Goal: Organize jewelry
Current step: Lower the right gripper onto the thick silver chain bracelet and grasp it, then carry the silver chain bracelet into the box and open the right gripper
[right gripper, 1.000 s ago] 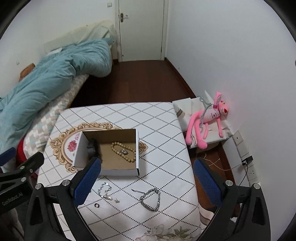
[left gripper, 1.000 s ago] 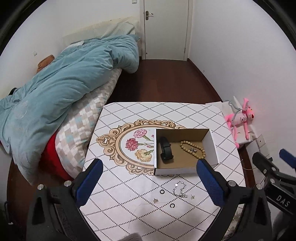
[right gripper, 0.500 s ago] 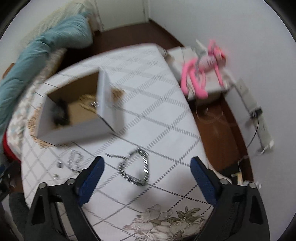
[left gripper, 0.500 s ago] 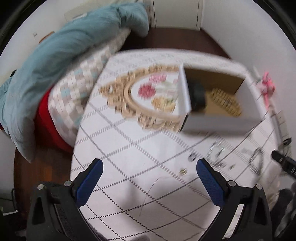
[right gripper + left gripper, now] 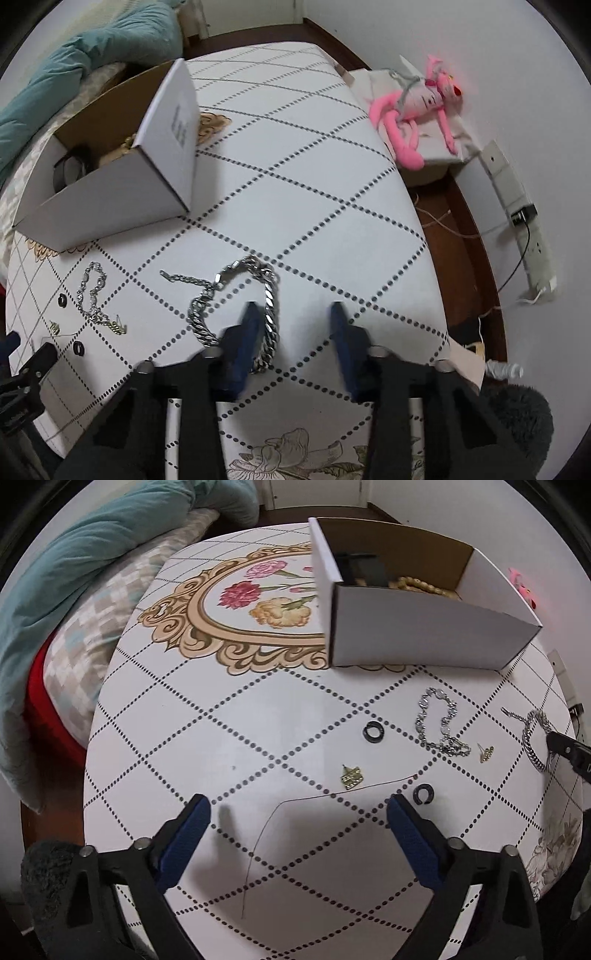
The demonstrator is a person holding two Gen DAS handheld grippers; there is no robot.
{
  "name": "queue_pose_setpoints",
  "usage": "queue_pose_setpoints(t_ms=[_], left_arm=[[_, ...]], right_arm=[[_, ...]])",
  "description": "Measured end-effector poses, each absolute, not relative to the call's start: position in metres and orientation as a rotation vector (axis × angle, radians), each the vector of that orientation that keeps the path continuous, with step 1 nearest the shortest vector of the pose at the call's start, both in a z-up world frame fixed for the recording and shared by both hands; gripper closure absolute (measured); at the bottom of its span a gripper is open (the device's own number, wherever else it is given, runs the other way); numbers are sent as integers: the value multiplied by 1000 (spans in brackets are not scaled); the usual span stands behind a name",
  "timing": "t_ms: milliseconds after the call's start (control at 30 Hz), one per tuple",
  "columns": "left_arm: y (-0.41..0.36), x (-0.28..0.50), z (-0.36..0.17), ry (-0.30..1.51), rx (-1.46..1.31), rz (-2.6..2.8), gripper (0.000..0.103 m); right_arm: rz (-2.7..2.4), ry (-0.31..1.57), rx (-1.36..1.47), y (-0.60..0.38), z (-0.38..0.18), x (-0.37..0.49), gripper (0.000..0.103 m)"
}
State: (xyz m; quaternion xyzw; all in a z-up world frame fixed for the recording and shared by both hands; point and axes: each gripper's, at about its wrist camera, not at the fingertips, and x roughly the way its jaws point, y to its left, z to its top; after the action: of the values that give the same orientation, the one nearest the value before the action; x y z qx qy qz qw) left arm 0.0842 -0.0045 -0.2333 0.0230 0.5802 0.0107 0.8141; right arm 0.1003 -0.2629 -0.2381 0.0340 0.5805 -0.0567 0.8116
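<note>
Two tools: both spread wide, holding nothing.
Left tool (image 5: 297,808): low over the bench (image 5: 240,720), near gold pendant (image 5: 351,776).
Right tool (image 5: 291,314): its left finger over heavy chain bracelet (image 5: 236,295).
Box (image 5: 417,627): holds a bead bracelet (image 5: 424,585).
Crystal bracelet (image 5: 439,722): lies before the box.

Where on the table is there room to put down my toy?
Bare tablecloth lies right of the white cardboard box, beyond the chunky silver chain bracelet, and left of the black ring. Crowded: in front of the box, around the thin sparkly bracelet and gold charm.
</note>
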Motion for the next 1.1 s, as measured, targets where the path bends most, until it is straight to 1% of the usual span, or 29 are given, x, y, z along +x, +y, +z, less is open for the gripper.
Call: queue_pose_setpoints(t_ms=[267,367,433,500,533,600,700,867,933,967,1100], left_arm=[[-10,83,-234,1237,28,-26,12],[-13,88,-238,1245,40,-43,26],[-16,92,-238,1231,40,-47,28],[-18,93,-235,1216,37,-64,50],[-20,93,-233,1210,42,-66,55],[-23,94,-232,1205,48,-76,77],[-25,95,-231,1199,52,-83,93],[-23,93,-231,1196,43,-84,93],[-21,93,-231,1194,38,-87,95],[-19,93,-229,1191,31,-91,98],[-16,91,-221,1190,-2,-110,98]], right_arm=[[-47,1269,197,-265,-231,82,99],[-23,1269,217,-258,-231,74,99],[-18,1262,232,-257,-233,72,99],[-22,1257,228,-253,-233,69,99],[-23,1258,225,-252,-233,70,99],[-24,1259,218,-250,-234,70,99],[-30,1260,204,-246,-233,71,99],[-37,1262,203,-245,-232,71,99],[-35,1258,220,-246,-231,71,99],[-31,1252,233,-248,-229,71,99],[1,1205,287,-250,-211,69,99]])
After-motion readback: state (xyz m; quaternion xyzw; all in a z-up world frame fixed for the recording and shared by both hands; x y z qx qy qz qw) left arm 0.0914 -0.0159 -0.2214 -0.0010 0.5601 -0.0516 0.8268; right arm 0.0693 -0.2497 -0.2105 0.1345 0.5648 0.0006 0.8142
